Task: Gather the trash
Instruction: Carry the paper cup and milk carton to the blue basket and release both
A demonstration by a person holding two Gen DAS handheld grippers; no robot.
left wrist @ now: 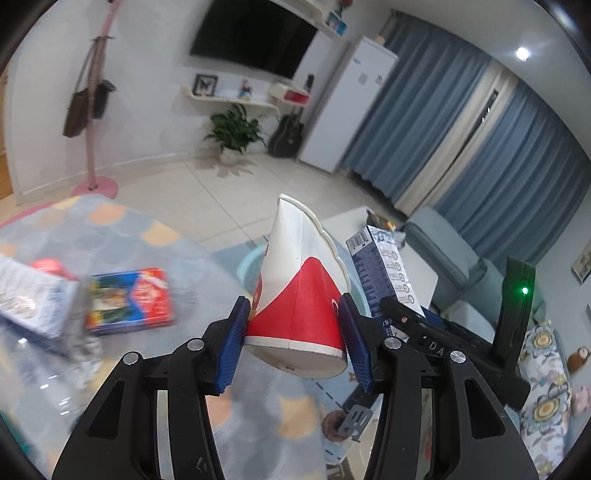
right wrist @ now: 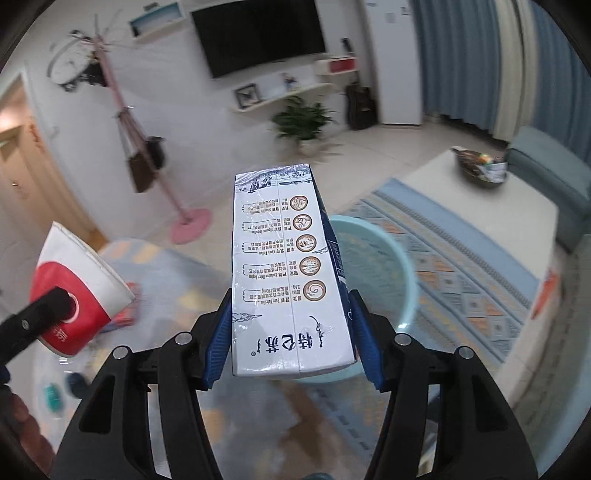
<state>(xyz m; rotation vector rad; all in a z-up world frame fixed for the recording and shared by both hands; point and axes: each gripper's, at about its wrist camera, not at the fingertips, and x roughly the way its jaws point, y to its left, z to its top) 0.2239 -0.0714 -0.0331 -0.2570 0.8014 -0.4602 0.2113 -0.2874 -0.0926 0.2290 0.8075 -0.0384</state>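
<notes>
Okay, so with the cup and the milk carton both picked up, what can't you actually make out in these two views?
- Light blue basin: its inside is mostly hidden behind the milk carton in the right wrist view.
- Paper cup: its opening faces away in the left wrist view, so contents unknown.
- Red and blue packet and the box beside it: motion-blurred, print unreadable.
- Dark bowl: contents too small.

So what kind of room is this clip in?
Most likely a home living room: a wall-mounted TV, a blue sofa beside a patterned rug, and a potted plant on the tiled floor.
</notes>
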